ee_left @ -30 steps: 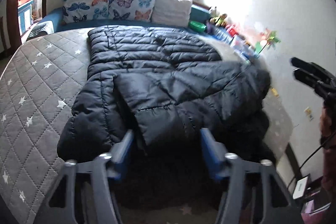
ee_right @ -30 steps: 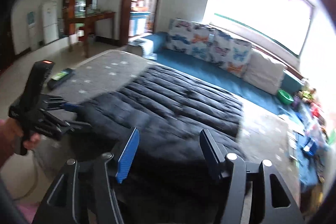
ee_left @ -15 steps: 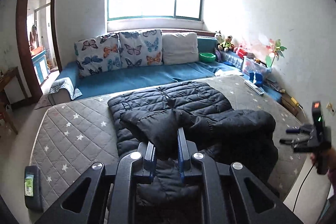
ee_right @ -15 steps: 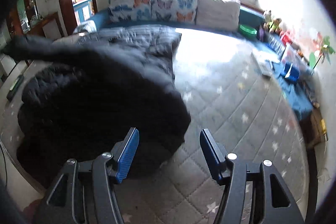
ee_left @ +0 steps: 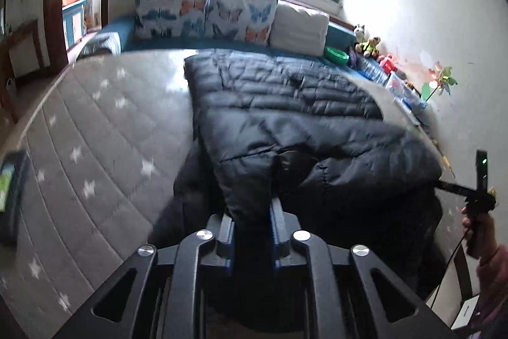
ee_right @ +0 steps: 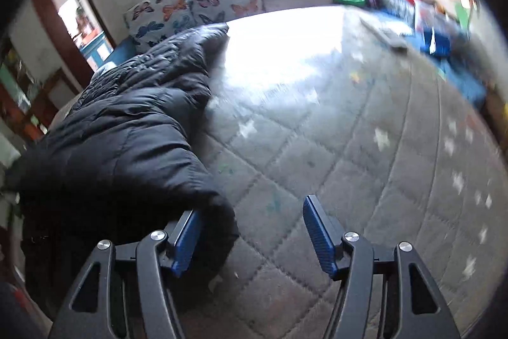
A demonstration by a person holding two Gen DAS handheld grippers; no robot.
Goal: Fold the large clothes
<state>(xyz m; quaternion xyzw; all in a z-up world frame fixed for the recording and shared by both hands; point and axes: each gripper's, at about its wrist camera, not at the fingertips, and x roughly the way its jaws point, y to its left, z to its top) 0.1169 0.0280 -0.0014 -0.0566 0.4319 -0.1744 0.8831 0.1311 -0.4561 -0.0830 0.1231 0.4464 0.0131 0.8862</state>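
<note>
My left gripper (ee_left: 252, 223) has a fold of the black puffer jacket (ee_left: 285, 116) between its blue pads, low in the middle of the left wrist view; the jaws are narrow and easing apart, yet the cloth sits pinched between them. The jacket lies spread across the grey star-quilted mattress (ee_left: 95, 123), running from the centre of that frame to the right, with a flap doubled over toward me.

My right gripper (ee_right: 250, 234) stands well open at the bottom of the right wrist view with nothing gripped. Its left pad (ee_right: 185, 239) lies against the edge of the jacket (ee_right: 127, 142), which fills the left half of that frame; the right pad hangs over bare mattress (ee_right: 349, 132).

Of containers: a green bowl (ee_left: 336, 54) sits on the blue couch seat at upper right in the left wrist view, beside the stuffed toys (ee_left: 368, 43); I cannot tell what is in it. A clear box (ee_left: 397, 83) near the right wall holds small coloured things, too blurred to name. Butterfly cushions (ee_left: 203, 11) line the back under the window.

At the right edge, my right hand (ee_left: 476, 224) holds the other gripper's handle.
</note>
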